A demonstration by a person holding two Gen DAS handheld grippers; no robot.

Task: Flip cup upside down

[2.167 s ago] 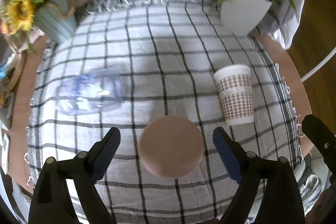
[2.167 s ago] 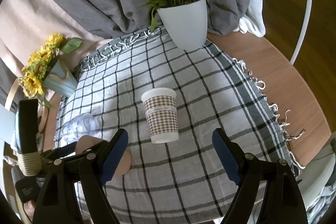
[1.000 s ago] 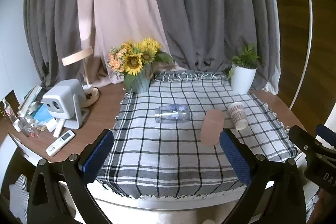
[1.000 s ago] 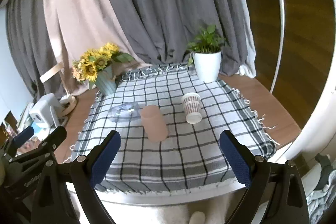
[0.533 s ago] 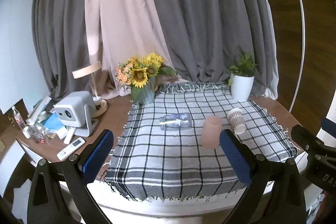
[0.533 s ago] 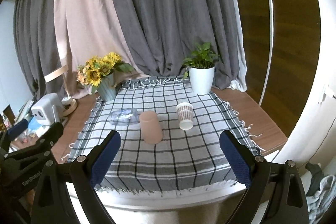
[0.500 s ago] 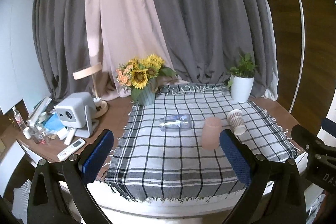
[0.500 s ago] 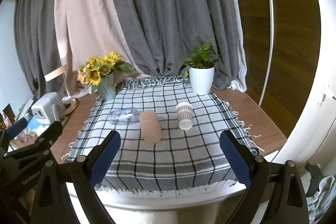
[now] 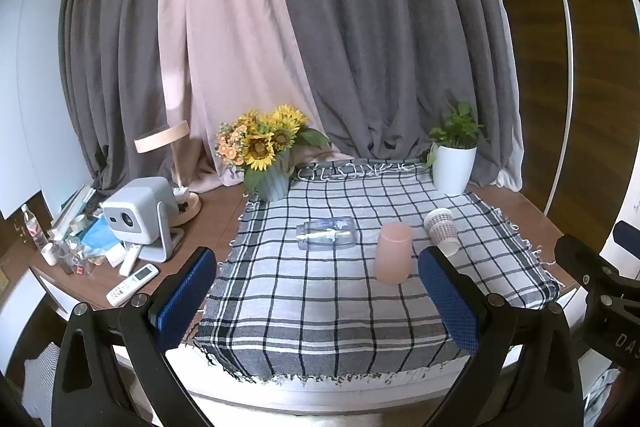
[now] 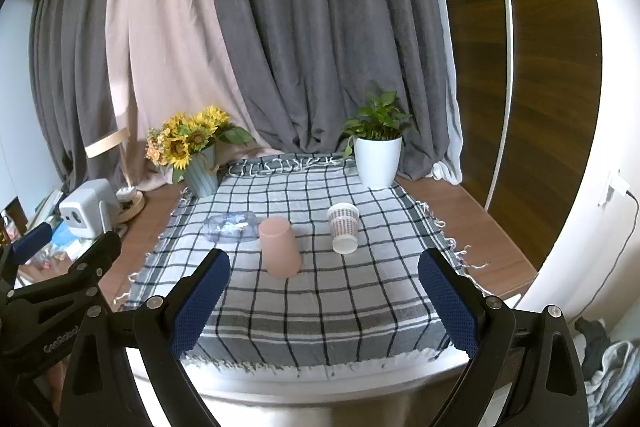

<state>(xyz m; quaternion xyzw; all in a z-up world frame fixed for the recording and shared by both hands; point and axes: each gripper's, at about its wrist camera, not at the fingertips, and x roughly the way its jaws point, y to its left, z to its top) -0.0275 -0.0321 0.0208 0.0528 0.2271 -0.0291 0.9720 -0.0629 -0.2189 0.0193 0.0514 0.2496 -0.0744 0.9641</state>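
Note:
A pink cup [image 9: 393, 253] stands upside down on the checked cloth [image 9: 320, 303]; it also shows in the right wrist view [image 10: 279, 247]. A checked paper cup [image 9: 442, 232] stands to its right, also upside down, and shows in the right wrist view [image 10: 343, 227] too. My left gripper [image 9: 318, 301] is open and empty, held well back from the table's front edge. My right gripper [image 10: 320, 305] is open and empty, likewise back from the table.
A clear plastic bottle [image 9: 327, 233] lies on its side left of the pink cup. A sunflower vase [image 9: 269, 155] and a white plant pot [image 9: 454, 165] stand at the back. A projector [image 9: 138, 213], lamp and remote [image 9: 132, 279] sit on the left.
Both grippers have pulled far back and up from the cups. Over the last half second almost nothing has moved.

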